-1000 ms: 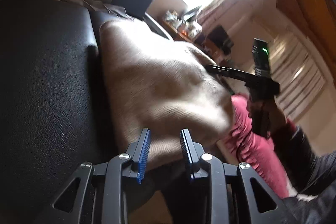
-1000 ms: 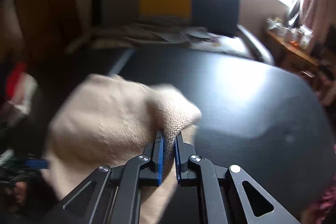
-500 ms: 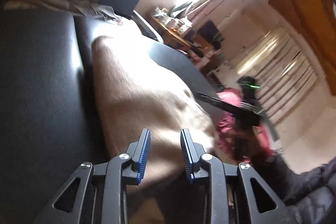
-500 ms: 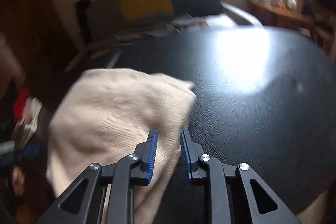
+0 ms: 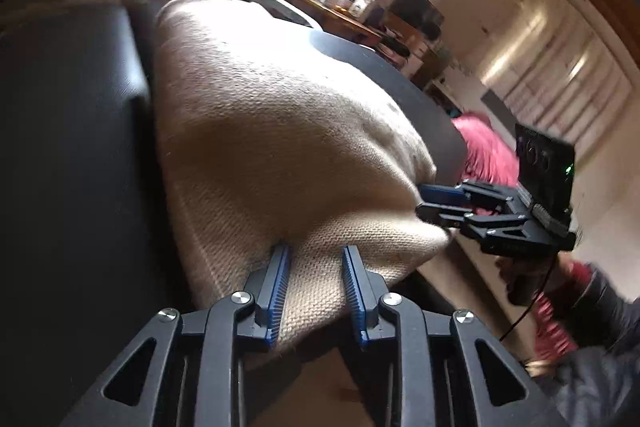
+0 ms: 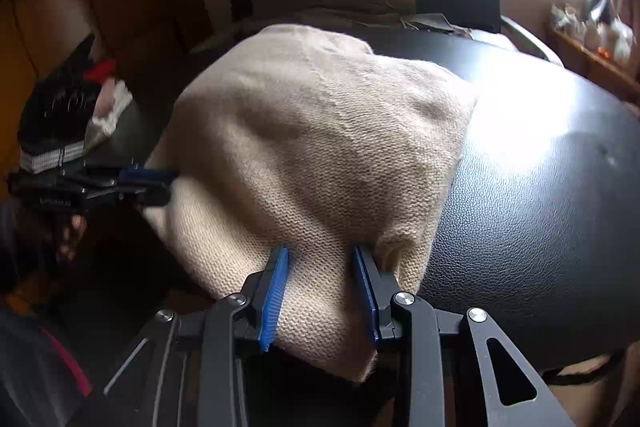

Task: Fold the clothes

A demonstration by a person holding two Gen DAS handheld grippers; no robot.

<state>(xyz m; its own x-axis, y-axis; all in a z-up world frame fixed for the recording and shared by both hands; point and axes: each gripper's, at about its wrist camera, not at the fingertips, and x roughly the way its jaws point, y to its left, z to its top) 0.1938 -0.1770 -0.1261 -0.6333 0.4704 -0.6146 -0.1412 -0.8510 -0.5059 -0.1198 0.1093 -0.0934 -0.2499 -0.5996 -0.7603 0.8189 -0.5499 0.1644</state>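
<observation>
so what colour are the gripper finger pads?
Blue, ridged, on black fingers. Clearest in the right wrist view on the right gripper, which straddles the beige knit garment.

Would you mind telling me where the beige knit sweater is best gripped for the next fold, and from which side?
Probably by its near hem corners, from the table's front edge. The beige knit sweater overhangs that edge, so each claw, left and right, can straddle loose fabric there.
</observation>
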